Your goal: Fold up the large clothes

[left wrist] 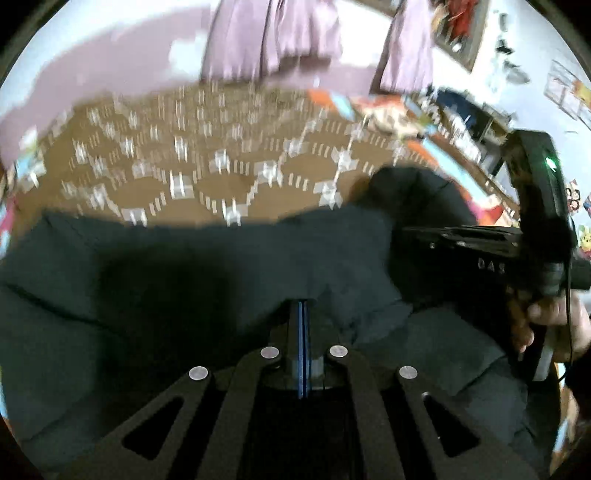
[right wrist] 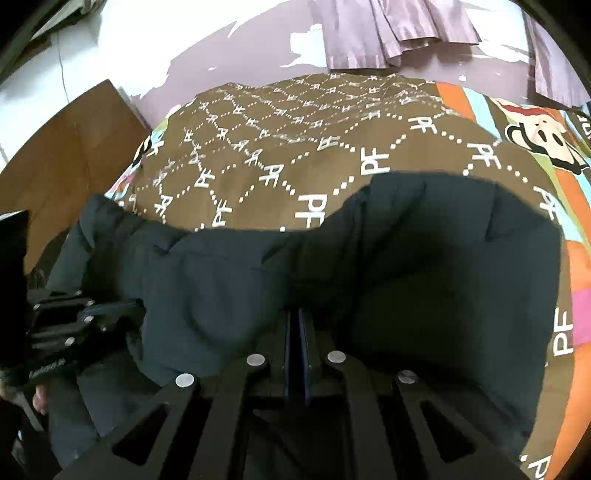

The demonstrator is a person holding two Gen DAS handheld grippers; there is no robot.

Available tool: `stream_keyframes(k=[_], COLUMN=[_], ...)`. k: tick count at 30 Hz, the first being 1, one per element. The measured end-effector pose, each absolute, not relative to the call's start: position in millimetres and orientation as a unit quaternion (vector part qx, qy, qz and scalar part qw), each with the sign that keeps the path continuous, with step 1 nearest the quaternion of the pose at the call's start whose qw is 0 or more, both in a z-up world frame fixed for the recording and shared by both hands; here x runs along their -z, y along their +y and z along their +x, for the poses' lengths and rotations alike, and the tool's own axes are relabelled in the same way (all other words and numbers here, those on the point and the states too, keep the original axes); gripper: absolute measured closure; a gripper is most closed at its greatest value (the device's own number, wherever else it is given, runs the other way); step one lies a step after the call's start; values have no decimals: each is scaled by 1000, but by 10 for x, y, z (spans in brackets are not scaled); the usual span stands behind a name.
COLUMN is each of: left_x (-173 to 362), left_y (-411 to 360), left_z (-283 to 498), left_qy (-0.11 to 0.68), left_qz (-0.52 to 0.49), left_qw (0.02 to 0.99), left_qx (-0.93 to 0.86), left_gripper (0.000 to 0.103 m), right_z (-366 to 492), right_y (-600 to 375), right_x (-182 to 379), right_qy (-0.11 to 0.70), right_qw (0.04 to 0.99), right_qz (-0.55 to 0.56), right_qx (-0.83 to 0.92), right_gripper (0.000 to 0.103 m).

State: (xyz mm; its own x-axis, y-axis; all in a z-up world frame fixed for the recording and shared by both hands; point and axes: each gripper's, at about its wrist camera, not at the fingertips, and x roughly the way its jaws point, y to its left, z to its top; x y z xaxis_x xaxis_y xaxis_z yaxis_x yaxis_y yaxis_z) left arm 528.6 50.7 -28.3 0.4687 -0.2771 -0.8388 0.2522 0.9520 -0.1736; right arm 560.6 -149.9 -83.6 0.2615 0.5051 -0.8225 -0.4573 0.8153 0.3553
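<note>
At the far left a brown wooden panel (right wrist: 74, 147) stands beside the bed, whose brown bedspread (right wrist: 280, 147) carries white "PF" letters joined by dotted lines. The dark padded jacket (right wrist: 424, 258) lies across the near part of that bedspread, bulky and creased, its far edge humped against the pattern. The left gripper (left wrist: 303, 310) has its jaws pressed together, the blue pads meeting with a fold of the jacket (left wrist: 207, 273) pinched between them at the fabric's near edge; its view is blurred. Just to its right, the right gripper (right wrist: 297, 317) has its jaws closed the same way on another fold of the same garment, and its black body shows at the right edge of the left wrist view with the person's right hand (left wrist: 554, 321) on the handle. Farther right, the bedspread's edge shows orange and blue stripes and a cartoon monkey face (right wrist: 543, 136). Mauve curtains (right wrist: 391, 33) hang behind the bed.
</note>
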Motion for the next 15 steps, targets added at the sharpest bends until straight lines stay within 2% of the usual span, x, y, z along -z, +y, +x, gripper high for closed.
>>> stream_keyframes(k=[4, 9, 12, 13, 14, 15], left_x=[462, 556, 541, 524, 492, 460], left_y=[582, 314, 407, 491, 590, 670], left_z=[5306, 5215, 5122, 5103, 5079, 5054], left_qy=[516, 503, 479, 475, 473, 469], left_qz=[-9, 87, 55, 25, -12, -42], left_qw=[843, 854, 869, 872, 872, 873], left_qx=[152, 100, 109, 118, 124, 122], left_gripper=[101, 101, 102, 102, 102, 102], right_z=[5540, 5407, 5339, 5307, 5267, 5220], right_y=[-1436, -1372, -1472, -1523, -1551, -1558], right_x=[927, 881, 819, 778, 716, 651], right_qy=[524, 513, 513, 509, 501, 491], right_qw=[799, 810, 807, 807, 812, 819], right_qz=[5, -31, 3, 19, 26, 22], right_qx=[-296, -283, -294, -298, -300, -296], right_gripper=[97, 96, 93, 85, 71, 62])
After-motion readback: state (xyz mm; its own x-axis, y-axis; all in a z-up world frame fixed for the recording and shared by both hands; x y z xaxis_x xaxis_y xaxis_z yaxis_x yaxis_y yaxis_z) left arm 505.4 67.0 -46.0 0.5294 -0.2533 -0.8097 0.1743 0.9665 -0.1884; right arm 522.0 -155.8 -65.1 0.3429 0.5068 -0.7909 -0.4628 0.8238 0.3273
